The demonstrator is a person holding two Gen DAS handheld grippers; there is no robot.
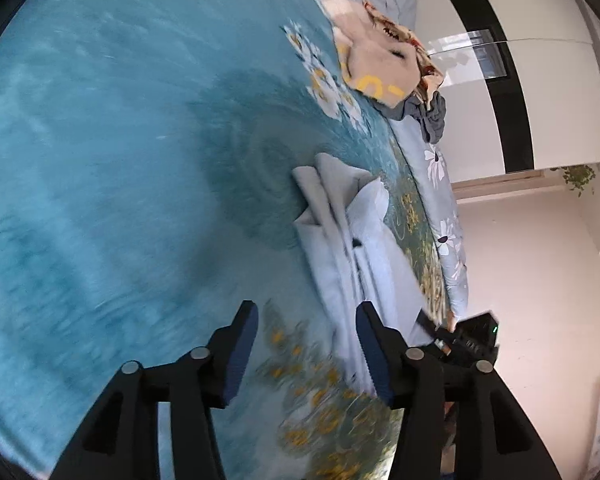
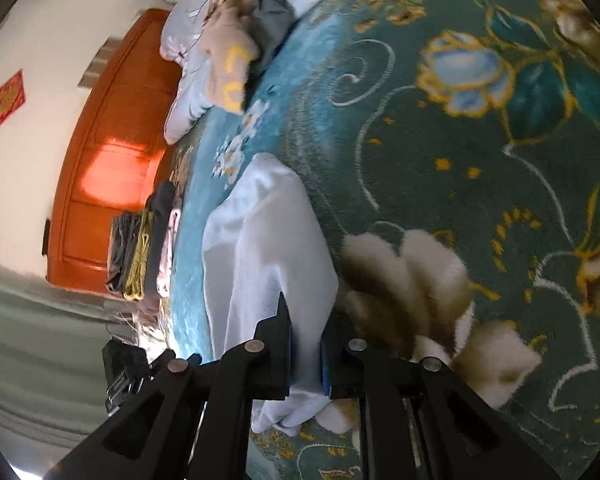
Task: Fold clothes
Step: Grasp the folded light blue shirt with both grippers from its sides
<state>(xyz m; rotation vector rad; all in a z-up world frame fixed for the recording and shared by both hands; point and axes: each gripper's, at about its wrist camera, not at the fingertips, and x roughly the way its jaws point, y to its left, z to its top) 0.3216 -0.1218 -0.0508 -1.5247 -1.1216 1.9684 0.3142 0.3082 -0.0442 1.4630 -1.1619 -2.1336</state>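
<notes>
Looking from the left, we saw the left gripper (image 1: 306, 354) spread wide over the teal floral bedspread (image 1: 100, 160), with nothing between its blue pads (image 1: 242, 354). The pale blue garment (image 1: 352, 232) lay just beyond and to the right of it, gathered into long loose folds near the edge of the bed, its lower end passing behind the right-hand finger. Whether that finger touched the cloth, we could not tell through the blur.

Further right, the right gripper (image 2: 306, 354) was nearly pressed together, pinching an edge of the same pale blue garment (image 2: 260, 240), which ran from the pads up and across the bed. A stack of folded clothes (image 2: 140, 256) sat at the bed's far edge, and an unfolded heap (image 2: 230, 60) lay near the pillow (image 2: 180, 92).

We judged the risks as these. With only one side held, a pull by the right gripper could drag the whole garment and undo the folds already gathered. The pinch sat close to the hem, so thin cloth might slip out. The garment lay near the bed's edge, and a careless tug could send it over onto the floor.
</notes>
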